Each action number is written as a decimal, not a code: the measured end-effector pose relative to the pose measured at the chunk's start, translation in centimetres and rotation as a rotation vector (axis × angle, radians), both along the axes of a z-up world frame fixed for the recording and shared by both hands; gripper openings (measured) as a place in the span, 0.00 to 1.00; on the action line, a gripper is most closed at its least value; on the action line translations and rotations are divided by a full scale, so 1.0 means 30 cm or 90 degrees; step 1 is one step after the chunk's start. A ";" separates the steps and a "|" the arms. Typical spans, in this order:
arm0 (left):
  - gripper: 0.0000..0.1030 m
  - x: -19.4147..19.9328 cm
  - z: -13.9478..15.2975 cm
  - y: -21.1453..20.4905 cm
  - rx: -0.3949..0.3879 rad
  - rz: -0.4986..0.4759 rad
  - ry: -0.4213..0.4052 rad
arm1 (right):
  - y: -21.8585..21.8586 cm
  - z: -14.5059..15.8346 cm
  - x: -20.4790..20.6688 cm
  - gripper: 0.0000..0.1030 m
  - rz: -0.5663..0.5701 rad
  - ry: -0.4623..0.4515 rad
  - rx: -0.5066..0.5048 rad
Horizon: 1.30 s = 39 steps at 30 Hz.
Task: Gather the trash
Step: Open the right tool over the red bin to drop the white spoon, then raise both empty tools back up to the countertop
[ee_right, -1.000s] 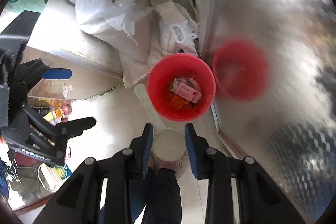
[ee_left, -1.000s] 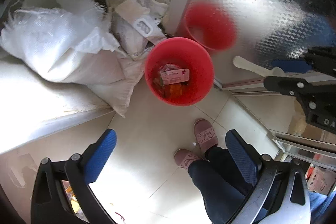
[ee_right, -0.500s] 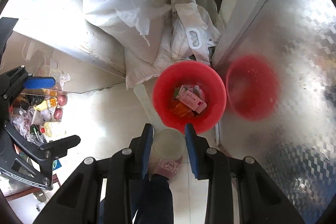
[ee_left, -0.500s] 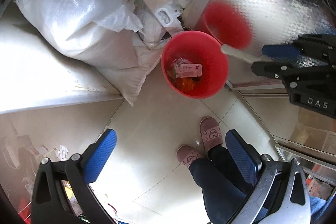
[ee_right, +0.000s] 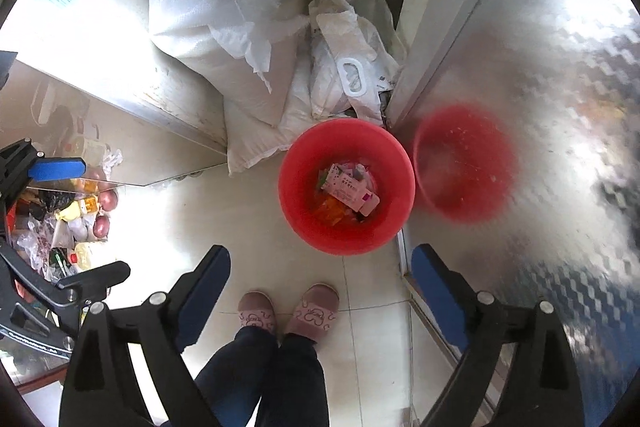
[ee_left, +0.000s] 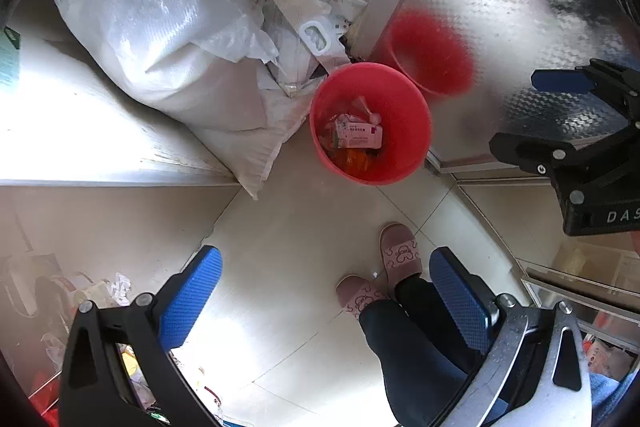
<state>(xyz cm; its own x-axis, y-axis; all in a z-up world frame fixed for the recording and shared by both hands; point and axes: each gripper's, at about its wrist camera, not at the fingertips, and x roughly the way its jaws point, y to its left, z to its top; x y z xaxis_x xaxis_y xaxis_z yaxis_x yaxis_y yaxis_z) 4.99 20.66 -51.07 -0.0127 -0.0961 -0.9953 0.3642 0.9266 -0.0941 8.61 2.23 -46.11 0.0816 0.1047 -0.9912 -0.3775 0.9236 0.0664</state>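
Note:
A red bucket (ee_left: 402, 99) (ee_right: 296, 195) stands on the tiled floor against a steel cabinet. Inside it lie trash pieces: a white and pink box (ee_left: 360, 135) (ee_right: 349, 191), orange wrappers and a small white spoon-like piece (ee_left: 367, 111). My right gripper (ee_right: 322, 251) hangs straight above the near rim of the bucket, its jaws opening wide with nothing between them. It also shows at the right edge of the left wrist view. My left gripper (ee_left: 325, 253) points down at the floor in front of the bucket, open and holding nothing.
White woven sacks (ee_left: 168, 43) and a plastic bag (ee_right: 352, 71) are piled behind the bucket beside a steel counter (ee_left: 60, 131). The patterned steel cabinet (ee_right: 540, 67) reflects the bucket. A person's pink slippers (ee_right: 288, 311) stand on the tiles. Food items fill a low shelf (ee_right: 72, 223) at the left.
The right gripper's jaws have spread wide and the white scoop they held is gone from between them. The left wrist view has drifted, so the bucket sits farther right and smaller.

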 end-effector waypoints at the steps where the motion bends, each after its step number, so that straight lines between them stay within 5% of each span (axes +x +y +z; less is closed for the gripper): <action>1: 1.00 -0.005 0.015 0.002 -0.001 0.000 -0.003 | 0.001 0.012 -0.005 0.89 0.000 -0.002 0.000; 9: 1.00 -0.070 0.217 0.024 0.002 0.011 -0.041 | 0.014 0.195 -0.093 0.90 0.001 -0.028 0.003; 16: 1.00 -0.153 0.552 0.049 -0.001 0.030 -0.112 | 0.022 0.471 -0.182 0.99 -0.012 -0.068 0.024; 27: 1.00 -0.230 1.035 0.094 -0.018 0.034 -0.215 | 0.048 0.914 -0.294 0.99 0.000 -0.166 0.023; 39: 1.00 -0.199 1.408 0.028 -0.066 0.004 -0.299 | -0.024 1.254 -0.329 0.99 -0.017 -0.252 0.053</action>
<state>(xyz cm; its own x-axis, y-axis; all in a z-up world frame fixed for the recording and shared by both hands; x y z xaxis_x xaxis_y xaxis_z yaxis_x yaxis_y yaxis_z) -0.98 21.49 -8.82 0.4368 -0.1938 -0.8785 0.3838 0.9233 -0.0129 -1.28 1.52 -8.49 0.4587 0.1762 -0.8709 -0.3648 0.9311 -0.0037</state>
